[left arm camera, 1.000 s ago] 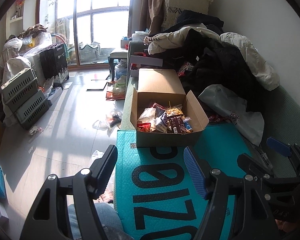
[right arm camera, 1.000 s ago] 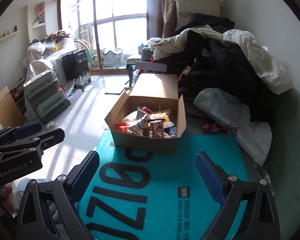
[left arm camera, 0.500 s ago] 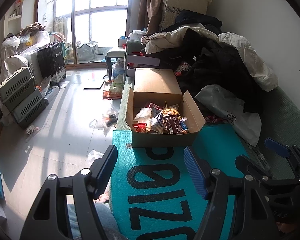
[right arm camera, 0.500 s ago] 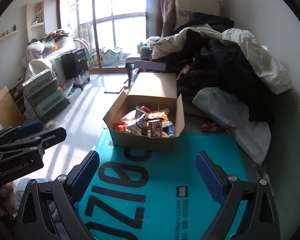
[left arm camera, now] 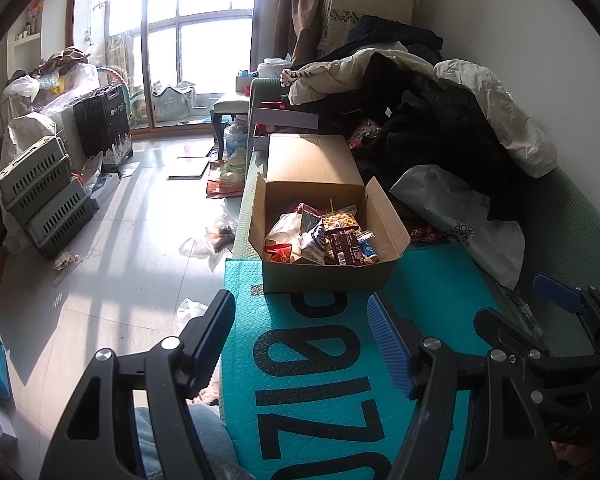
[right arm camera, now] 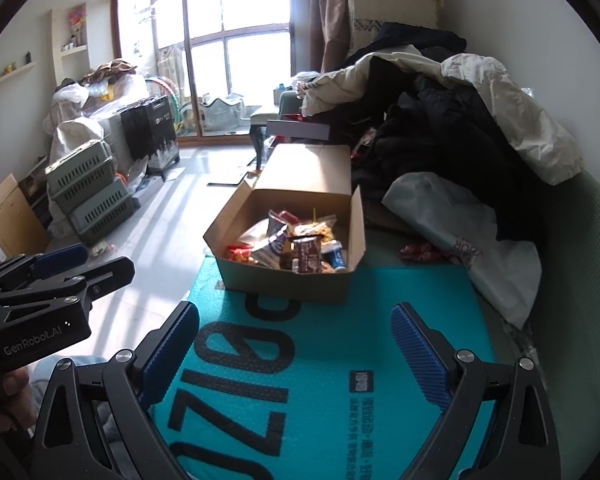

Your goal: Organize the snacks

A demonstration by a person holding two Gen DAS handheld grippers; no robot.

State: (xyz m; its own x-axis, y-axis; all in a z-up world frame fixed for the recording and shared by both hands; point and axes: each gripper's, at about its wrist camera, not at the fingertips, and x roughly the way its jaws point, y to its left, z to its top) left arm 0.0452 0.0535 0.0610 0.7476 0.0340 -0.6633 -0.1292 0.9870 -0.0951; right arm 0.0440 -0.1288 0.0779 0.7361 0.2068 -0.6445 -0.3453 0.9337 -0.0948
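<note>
A: Ahead of my two claws, past the teal mat, stands the open cardboard box with the snacks heaped inside it.

B: What changed in the last second?

A: Very little. Both views moved only slightly and the box sits a bit higher in my left view. Nothing entered or left the box.

B: And your claws?

A: My left claw is spread wide and holds nothing. My right claw is also wide and empty. Both hang above the mat, short of the box.

B: So what does it mean for the task?

A: The snacks lie together in the box, but in a loose pile. I judge this fits either gathered snacks or snacks waiting for sorting.
</note>
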